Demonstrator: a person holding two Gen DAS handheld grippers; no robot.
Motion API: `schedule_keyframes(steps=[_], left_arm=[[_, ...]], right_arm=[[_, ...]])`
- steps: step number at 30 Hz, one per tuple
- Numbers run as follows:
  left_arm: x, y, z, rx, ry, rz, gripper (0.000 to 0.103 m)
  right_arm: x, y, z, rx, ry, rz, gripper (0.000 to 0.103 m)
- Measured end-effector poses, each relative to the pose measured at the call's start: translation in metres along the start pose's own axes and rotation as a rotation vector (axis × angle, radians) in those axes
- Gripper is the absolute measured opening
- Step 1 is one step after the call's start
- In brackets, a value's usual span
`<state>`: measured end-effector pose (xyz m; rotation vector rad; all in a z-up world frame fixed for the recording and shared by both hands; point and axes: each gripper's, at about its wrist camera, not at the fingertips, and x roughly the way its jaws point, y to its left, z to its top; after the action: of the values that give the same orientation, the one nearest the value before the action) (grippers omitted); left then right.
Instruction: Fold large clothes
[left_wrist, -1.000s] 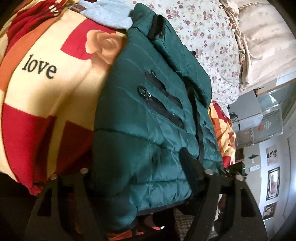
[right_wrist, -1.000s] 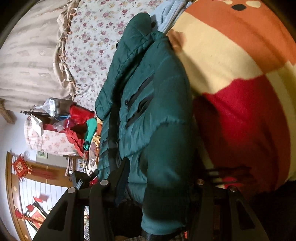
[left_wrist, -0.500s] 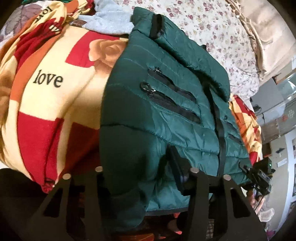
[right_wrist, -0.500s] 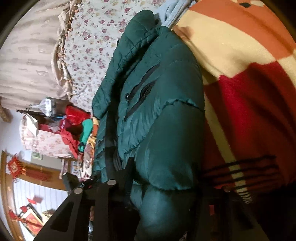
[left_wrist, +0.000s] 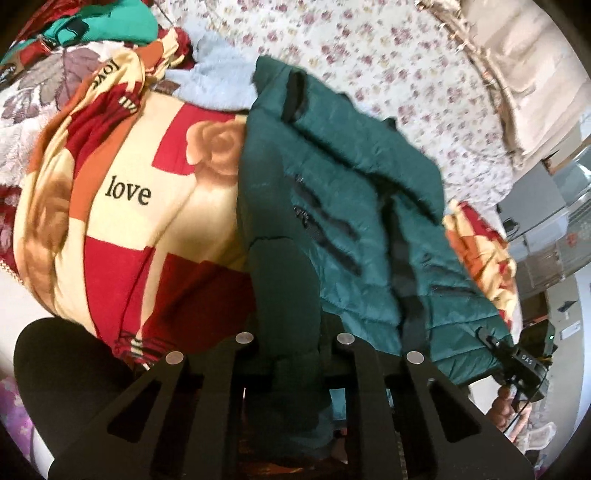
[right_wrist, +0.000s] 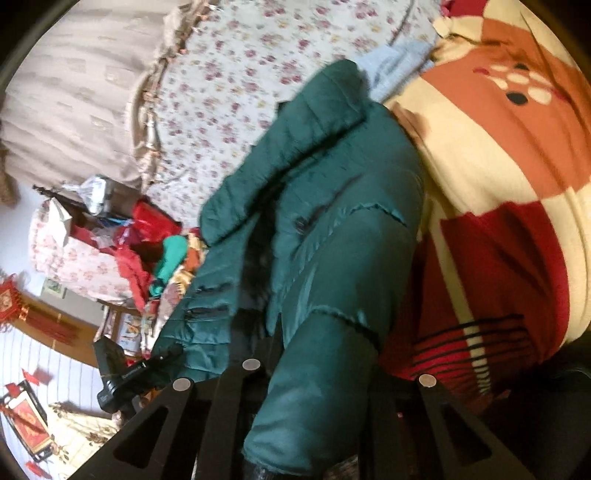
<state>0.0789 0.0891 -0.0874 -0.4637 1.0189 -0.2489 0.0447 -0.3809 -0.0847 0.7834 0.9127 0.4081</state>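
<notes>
A dark green puffer jacket (left_wrist: 343, 206) with black zip pockets lies on a red, cream and orange "love" blanket (left_wrist: 125, 192) on a bed. My left gripper (left_wrist: 291, 339) is shut on a fold of the jacket's sleeve at its near edge. My right gripper (right_wrist: 321, 369) is shut on another part of the jacket (right_wrist: 332, 229), a sleeve that hangs down between its fingers. The right gripper also shows at the jacket's far hem in the left wrist view (left_wrist: 524, 362). The left gripper shows in the right wrist view (right_wrist: 122, 373).
A floral bedsheet (left_wrist: 369, 55) covers the bed behind the jacket. A light blue garment (left_wrist: 218, 81) lies by the collar. A heap of red and green clothes (right_wrist: 147, 240) sits beside the bed. A beige curtain (right_wrist: 74, 74) hangs behind.
Both grippers have closed in on the jacket and lifted its near edge. The fabric has bunched into a narrow fold between each pair of fingers. The views have pulled back from the bed.
</notes>
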Motion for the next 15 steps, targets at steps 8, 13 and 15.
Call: schedule_keyframes(steps=[8, 13, 15], left_arm=[[-0.035, 0.006, -0.018, -0.059, 0.003, -0.105, 0.011], [-0.052, 0.013, -0.035, -0.085, 0.000, -0.128, 0.011], [-0.057, 0.009, -0.039, -0.072, -0.007, -0.116, 0.011]], right_arm=[[-0.022, 0.020, -0.028, -0.035, 0.018, 0.036, 0.013], [-0.029, 0.025, -0.039, -0.028, 0.032, 0.054, 0.013], [-0.032, 0.028, -0.040, -0.038, 0.033, 0.058, 0.013]])
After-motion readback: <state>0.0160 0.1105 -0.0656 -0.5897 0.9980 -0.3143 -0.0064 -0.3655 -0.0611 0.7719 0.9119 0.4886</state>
